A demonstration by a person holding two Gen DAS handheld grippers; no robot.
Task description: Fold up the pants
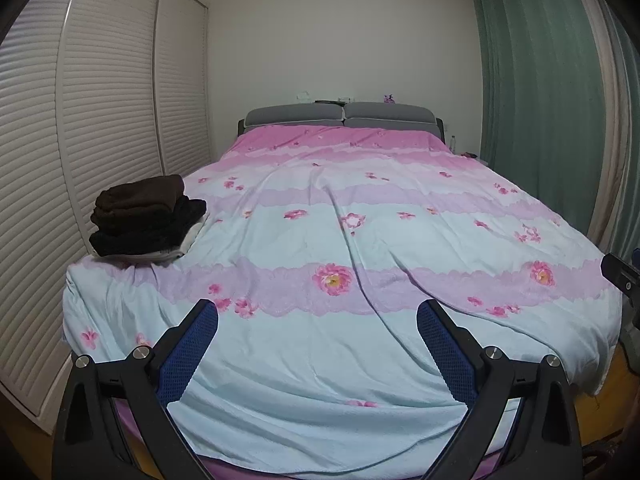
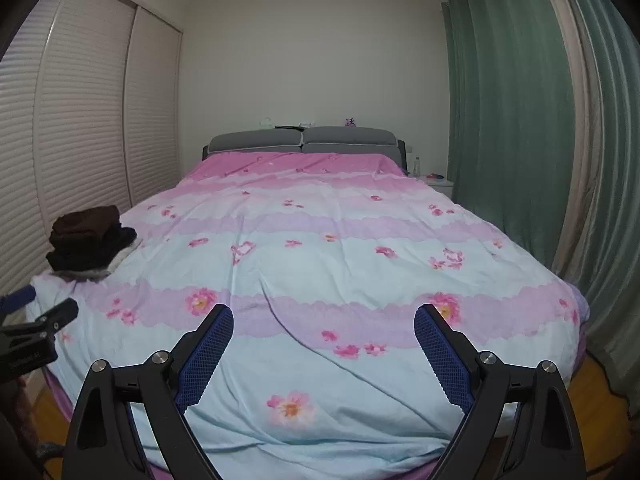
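Note:
A stack of folded dark brown and black pants [image 1: 146,216] lies on the bed's left side on a white garment; it also shows in the right wrist view [image 2: 90,238]. My left gripper [image 1: 318,316] is open and empty, held above the foot of the bed. My right gripper [image 2: 324,320] is open and empty, also above the foot of the bed. The left gripper shows at the left edge of the right wrist view [image 2: 36,320]. Part of the right gripper shows at the right edge of the left wrist view [image 1: 622,274]. No unfolded pants are in view.
The bed [image 1: 400,220] has a pink and pale blue floral cover and a grey headboard [image 1: 340,114]. White louvred wardrobe doors [image 1: 100,100] stand on the left, green curtains [image 1: 540,80] on the right. A nightstand [image 2: 434,180] with a bottle stands by the headboard.

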